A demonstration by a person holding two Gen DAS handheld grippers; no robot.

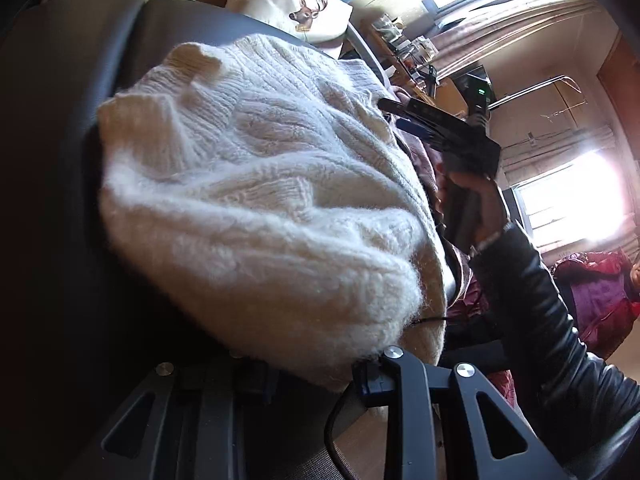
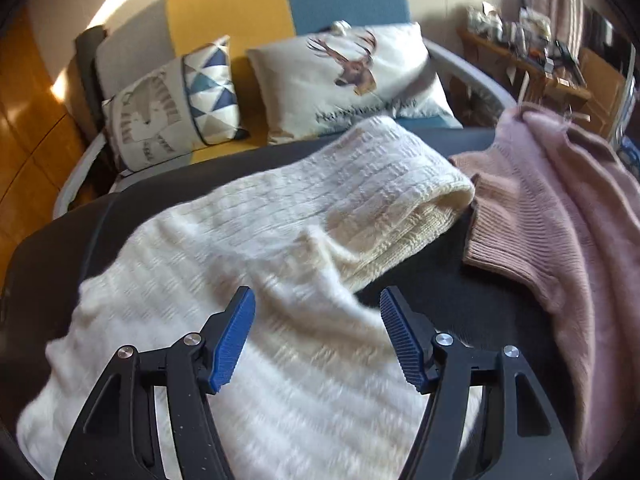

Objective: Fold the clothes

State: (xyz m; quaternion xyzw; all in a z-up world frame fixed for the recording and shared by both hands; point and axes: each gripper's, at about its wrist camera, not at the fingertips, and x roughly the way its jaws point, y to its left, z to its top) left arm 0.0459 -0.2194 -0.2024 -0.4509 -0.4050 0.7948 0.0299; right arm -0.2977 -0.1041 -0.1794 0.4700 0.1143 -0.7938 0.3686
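Observation:
A white fluffy cable-knit sweater [image 1: 260, 200] lies bunched on a dark table [image 1: 72, 120] and fills the left wrist view. Its near edge drapes over my left gripper [image 1: 312, 376] and hides the fingertips; the narrow jaws seem to pinch that thick edge. In the right wrist view the same white sweater [image 2: 280, 240] stretches away across the table. Just above it, my right gripper [image 2: 316, 320] stands open, blue pads apart with nothing between them. In the left wrist view the right gripper [image 1: 400, 116] hovers past the sweater's far side, held by a hand [image 1: 476, 200] in a black sleeve.
A pink knit sweater [image 2: 560, 220] lies on the table to the right of the white one, with bare dark table [image 2: 420, 272] between them. Behind the table is a sofa with a deer cushion [image 2: 352, 76] and a triangle-pattern cushion [image 2: 180, 100]. A cluttered wooden shelf [image 2: 532, 60] stands far right.

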